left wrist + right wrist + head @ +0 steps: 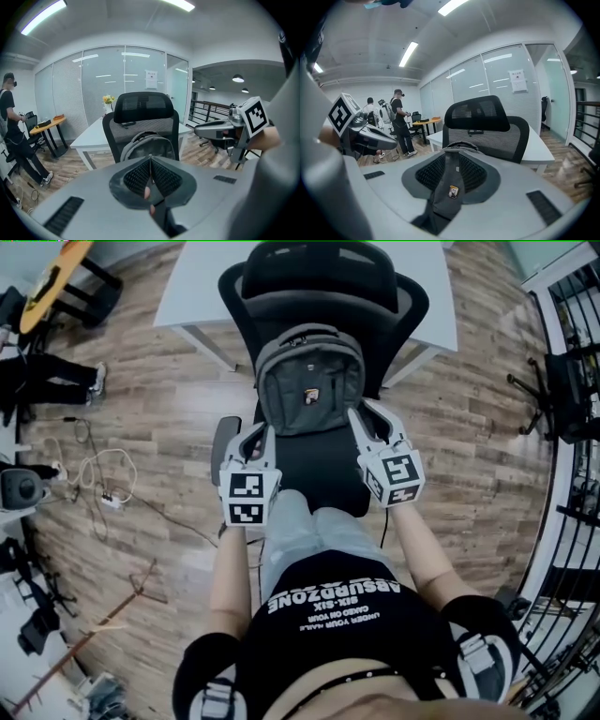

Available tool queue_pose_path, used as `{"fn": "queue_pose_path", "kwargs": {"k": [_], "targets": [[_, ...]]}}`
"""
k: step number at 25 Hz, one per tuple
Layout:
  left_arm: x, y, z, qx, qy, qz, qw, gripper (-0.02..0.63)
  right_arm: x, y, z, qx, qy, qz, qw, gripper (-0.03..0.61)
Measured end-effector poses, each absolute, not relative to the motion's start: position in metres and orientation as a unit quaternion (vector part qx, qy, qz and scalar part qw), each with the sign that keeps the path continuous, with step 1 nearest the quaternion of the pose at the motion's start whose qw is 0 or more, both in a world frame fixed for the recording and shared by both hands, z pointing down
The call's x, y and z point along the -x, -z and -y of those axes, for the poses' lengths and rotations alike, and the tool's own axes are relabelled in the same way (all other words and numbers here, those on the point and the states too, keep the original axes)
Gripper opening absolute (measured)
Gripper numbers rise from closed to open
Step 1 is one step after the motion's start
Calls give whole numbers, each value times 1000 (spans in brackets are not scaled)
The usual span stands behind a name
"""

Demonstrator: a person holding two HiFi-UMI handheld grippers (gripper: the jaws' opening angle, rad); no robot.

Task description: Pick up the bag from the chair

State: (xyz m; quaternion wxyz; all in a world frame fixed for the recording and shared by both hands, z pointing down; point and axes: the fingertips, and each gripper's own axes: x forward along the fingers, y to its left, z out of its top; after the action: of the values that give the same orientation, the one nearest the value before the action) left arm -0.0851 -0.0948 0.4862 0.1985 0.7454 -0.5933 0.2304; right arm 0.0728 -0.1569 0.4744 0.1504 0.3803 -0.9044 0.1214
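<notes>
A grey backpack [309, 381] stands upright on the seat of a black office chair [323, 277], leaning on its mesh back. My left gripper [260, 435] is at the bag's lower left, apart from it, jaws shut with nothing between them [150, 161]; the bag [149, 143] shows just above them. My right gripper [359, 418] is at the bag's lower right, close beside it. In the right gripper view [452, 161] its jaws stand a narrow gap apart, and the bag's front with its small badge [453, 191] shows through the gap.
A white table [187, 296] stands behind the chair. The person's knees [309, 531] are against the seat front. Cables [103, 474] lie on the wood floor at left, where another person [47, 376] stands. A black railing [572, 427] runs along the right.
</notes>
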Motion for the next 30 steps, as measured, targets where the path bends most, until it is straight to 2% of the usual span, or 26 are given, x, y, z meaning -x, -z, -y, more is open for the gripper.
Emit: {"fn": "queue_pose_path", "kwargs": {"k": [14,16,18,30], "targets": [[99,-521,164,-745,-231,599,181,23,-80,-511,204,-408,-98,888,189,153],[101,-530,172,-746,-236,596,179,51,-79,-518,212,-410,-97,885,196,156],[103,-538,180,-748,-245,590,180,138,-77,-522,221,-413,-95,884,197,158],[117,-575,206,-743,-285,577,181,152,-77,-563,253,-418,-102,871,237,160]]}}
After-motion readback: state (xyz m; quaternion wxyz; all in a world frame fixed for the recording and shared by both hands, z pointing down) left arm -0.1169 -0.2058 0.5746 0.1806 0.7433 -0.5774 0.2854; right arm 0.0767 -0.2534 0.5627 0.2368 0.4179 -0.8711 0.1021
